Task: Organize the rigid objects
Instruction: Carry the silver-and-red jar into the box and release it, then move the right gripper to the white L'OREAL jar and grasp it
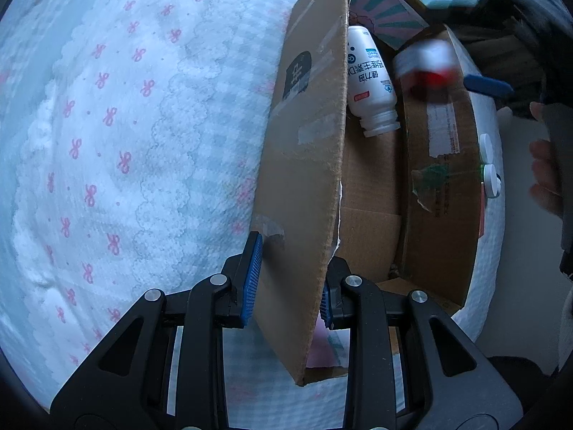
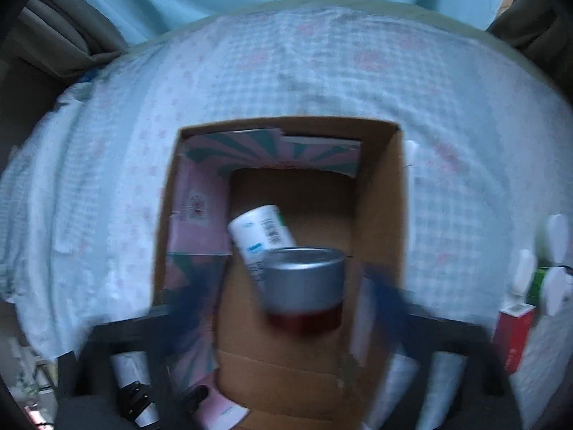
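A cardboard box (image 2: 379, 193) stands open on a bed. My left gripper (image 1: 286, 279) is shut on the box's side flap (image 1: 308, 143), one pad on each face. A white bottle (image 1: 370, 79) lies inside the box; it also shows in the right wrist view (image 2: 259, 234). A red can with a silver bottom (image 2: 304, 286) is in mid air over the box, blurred, apart from my right gripper (image 2: 286, 308), whose blue fingers (image 2: 388, 301) are spread wide. The can also shows in the left wrist view (image 1: 428, 68).
A pink and teal patterned carton (image 2: 200, 211) leans inside the box's left and far walls. A red box (image 2: 514, 337) and white bottles (image 2: 555, 290) lie on the quilt (image 1: 125, 143) right of the box. More white bottles (image 2: 132, 369) lie near the front left.
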A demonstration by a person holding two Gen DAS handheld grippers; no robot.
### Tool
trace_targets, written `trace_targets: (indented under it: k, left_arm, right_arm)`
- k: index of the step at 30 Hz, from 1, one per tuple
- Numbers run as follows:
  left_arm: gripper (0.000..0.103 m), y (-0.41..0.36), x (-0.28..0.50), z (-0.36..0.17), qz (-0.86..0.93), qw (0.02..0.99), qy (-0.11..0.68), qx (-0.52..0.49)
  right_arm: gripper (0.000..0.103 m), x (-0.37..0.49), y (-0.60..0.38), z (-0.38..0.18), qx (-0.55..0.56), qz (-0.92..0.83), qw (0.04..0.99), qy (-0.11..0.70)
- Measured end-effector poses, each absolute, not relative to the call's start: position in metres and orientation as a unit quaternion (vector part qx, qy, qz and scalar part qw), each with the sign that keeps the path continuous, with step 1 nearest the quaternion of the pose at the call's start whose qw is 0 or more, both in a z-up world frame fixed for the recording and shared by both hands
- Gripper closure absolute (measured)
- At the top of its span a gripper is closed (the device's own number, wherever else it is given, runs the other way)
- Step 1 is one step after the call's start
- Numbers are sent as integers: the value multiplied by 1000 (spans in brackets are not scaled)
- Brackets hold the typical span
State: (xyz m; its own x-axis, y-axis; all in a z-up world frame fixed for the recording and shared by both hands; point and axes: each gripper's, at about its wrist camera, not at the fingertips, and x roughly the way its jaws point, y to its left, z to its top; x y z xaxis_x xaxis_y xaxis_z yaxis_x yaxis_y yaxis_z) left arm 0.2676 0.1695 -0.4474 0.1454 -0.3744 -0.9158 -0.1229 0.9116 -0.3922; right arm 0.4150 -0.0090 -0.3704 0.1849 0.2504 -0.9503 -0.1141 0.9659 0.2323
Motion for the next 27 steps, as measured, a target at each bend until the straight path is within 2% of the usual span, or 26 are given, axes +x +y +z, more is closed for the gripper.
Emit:
trace_targets:
  k: [3, 13, 27]
  left_arm:
    - [79, 166, 268, -447, -86, 732, 650, -185]
    - [79, 167, 267, -446, -88, 733, 648, -188]
    - [79, 163, 261, -442, -88, 740, 642, -181]
  right_arm:
    - [0, 410, -14, -363, 67, 120, 791, 596]
    - [0, 404, -18, -348, 53, 122, 793, 594]
    - [0, 358, -48, -261, 72, 107, 817, 562]
